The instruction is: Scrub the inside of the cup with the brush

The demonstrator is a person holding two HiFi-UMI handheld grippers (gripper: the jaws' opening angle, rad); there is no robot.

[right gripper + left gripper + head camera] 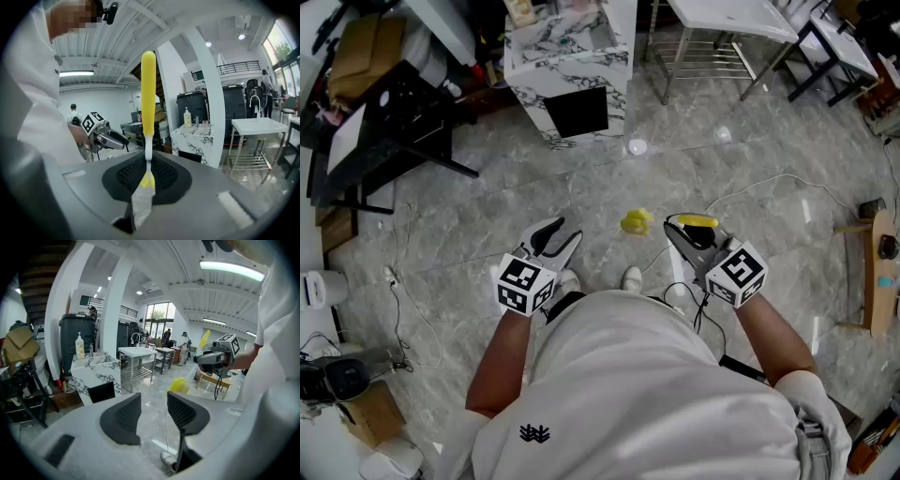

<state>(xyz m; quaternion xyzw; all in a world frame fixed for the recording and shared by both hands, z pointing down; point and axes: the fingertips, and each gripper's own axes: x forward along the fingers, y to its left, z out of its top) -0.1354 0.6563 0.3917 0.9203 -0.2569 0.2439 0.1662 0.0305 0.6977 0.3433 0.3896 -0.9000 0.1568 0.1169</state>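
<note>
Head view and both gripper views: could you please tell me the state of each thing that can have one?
left gripper: jaws apart, nothing between them.
right gripper: shut on the brush.
brush: clamped, its yellow handle sticking out past the jaws.
yellow object: on the floor, held by neither gripper; likely the cup, upright or tipped I cannot tell.
ceiling light: lit.

Yellow-handled brush; grey right tool with black pads; yellow cup; grey marbled floor; black-and-white square-patterned marker cubes; white shirt.
</note>
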